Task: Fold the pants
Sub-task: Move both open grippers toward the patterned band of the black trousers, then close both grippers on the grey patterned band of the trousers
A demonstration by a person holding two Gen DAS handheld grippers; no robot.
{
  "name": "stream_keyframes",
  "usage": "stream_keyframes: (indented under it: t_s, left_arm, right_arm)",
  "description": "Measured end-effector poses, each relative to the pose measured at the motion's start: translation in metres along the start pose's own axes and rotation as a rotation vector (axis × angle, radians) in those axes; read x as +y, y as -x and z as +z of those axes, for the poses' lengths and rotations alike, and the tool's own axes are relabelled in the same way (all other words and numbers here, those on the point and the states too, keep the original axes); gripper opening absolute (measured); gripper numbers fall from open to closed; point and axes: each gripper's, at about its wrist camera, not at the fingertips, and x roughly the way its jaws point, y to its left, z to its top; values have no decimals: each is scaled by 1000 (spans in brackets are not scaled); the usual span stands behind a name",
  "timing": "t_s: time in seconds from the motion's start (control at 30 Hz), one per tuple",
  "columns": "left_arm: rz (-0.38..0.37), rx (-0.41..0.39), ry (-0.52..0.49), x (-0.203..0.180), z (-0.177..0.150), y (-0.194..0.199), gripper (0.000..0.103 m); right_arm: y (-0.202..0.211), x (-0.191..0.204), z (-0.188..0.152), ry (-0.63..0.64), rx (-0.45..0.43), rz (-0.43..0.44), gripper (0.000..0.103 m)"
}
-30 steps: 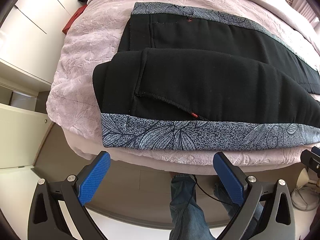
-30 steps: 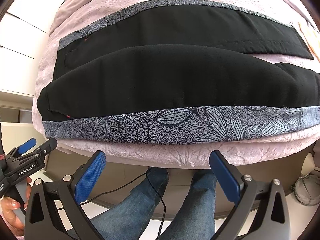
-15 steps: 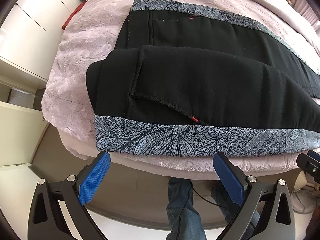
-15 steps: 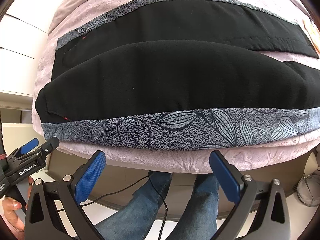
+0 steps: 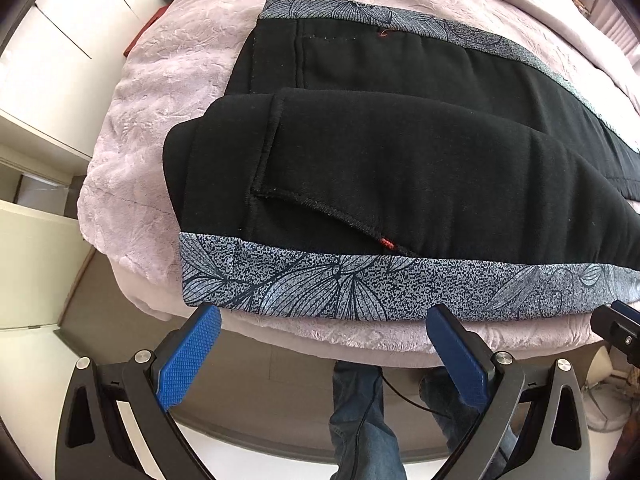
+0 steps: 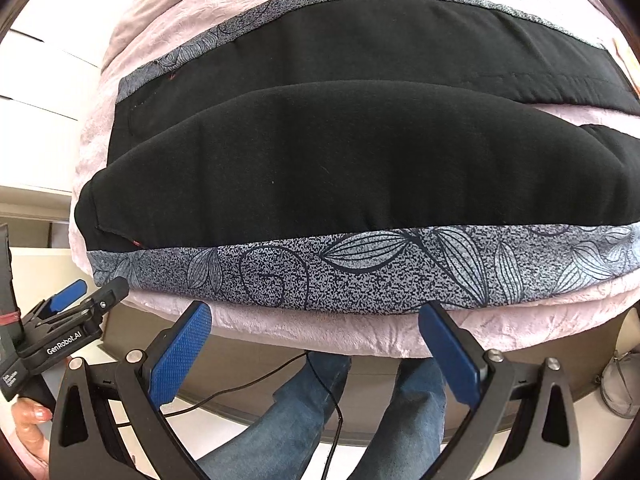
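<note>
Black pants [image 5: 420,176] with grey leaf-print side stripes lie flat on a pink bed [image 5: 168,80], waist to the left, one leg lying over the other. The near stripe [image 5: 340,284] runs along the bed's front edge. My left gripper [image 5: 322,344] hangs open just below that edge, near the waist corner, holding nothing. My right gripper [image 6: 316,340] is open too, just under the stripe [image 6: 360,268] further along the leg [image 6: 360,160]. Each gripper shows at the edge of the other's view: the left gripper [image 6: 80,304] and the right gripper [image 5: 620,328].
White cabinets [image 5: 48,40] stand left of the bed. A person's legs in blue jeans [image 6: 312,420] stand below the bed edge, with a black cable [image 6: 240,388] trailing on the floor. A hand [image 6: 28,420] holds the left gripper's handle. A grey bag [image 6: 620,384] sits at the right.
Both grippers have moved closer to the bed's front edge, so the pants' near stripe sits lower and larger in both views. Both stay open.
</note>
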Motion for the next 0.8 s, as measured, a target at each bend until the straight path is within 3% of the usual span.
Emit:
stream_keyframes:
  t_s: [0.53,0.57,0.67,0.8]
  left_arm:
    - [-21,-22,16,2,10,-5,103]
    - [-39,-26,26,5,10,-4,103]
    - [-115,-38,56,15,10,-3,103]
    - [-239,-58,90,28,7,-4,103]
  right_arm:
    - [-5,-2,1,-18,-10,75,103]
    - [-4,-3,0,-20,-11,100,103]
    - [-5,-6,-3,-50,-11,286,102]
    - [-29,-10,-10,-98,41,494,70]
